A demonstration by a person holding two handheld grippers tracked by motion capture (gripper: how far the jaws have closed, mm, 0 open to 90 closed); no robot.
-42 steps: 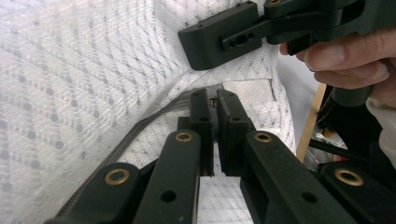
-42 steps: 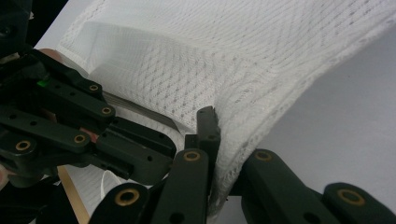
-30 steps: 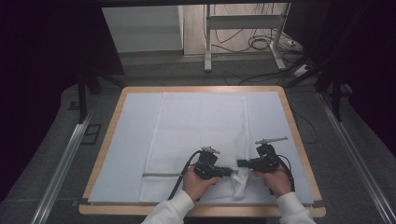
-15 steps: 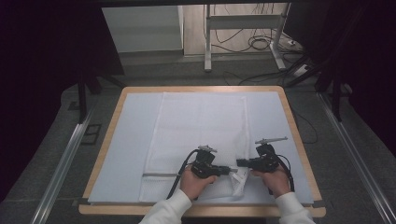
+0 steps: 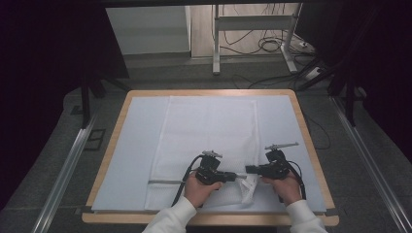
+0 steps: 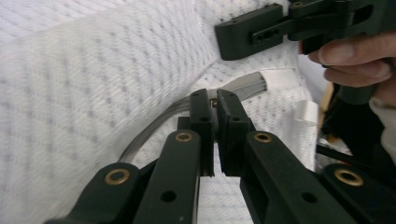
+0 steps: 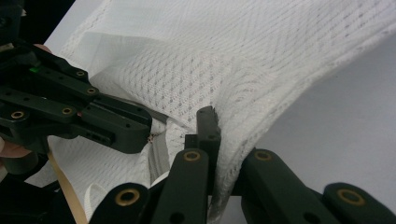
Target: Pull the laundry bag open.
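High view: the bench (image 5: 311, 145) carries a pale sheet (image 5: 141, 145) that stops just inside its wooden rim. A white mesh bag (image 5: 209, 131) lies flat down the middle, its far edge near the far rim and its near edge close to the near rim. Bare sheet runs on both sides of the bag, with more room at the left. Both hands work at the near right corner of the bag, where the cloth is bunched and lifted. The left tongs (image 5: 239, 176) point right, the right tongs (image 5: 250, 169) point left, and their tips almost meet over the fold. Each hand grips its handle from the near side, forearms coming in low with white sleeves.

Left gripper view: the left tongs (image 6: 214, 100) are nearly closed on a small metal zip pull at the end of a grey zip (image 6: 243, 85), with mesh under them. The right tongs (image 6: 243, 37) reach in from the upper right, fingers wrapped on the handle.

Right gripper view: the right tongs (image 7: 212, 116) are clamped on a raised fold of the mesh bag (image 7: 187, 84). The left tongs (image 7: 135, 133) come in from the left, their tip at the zip (image 7: 159, 158).
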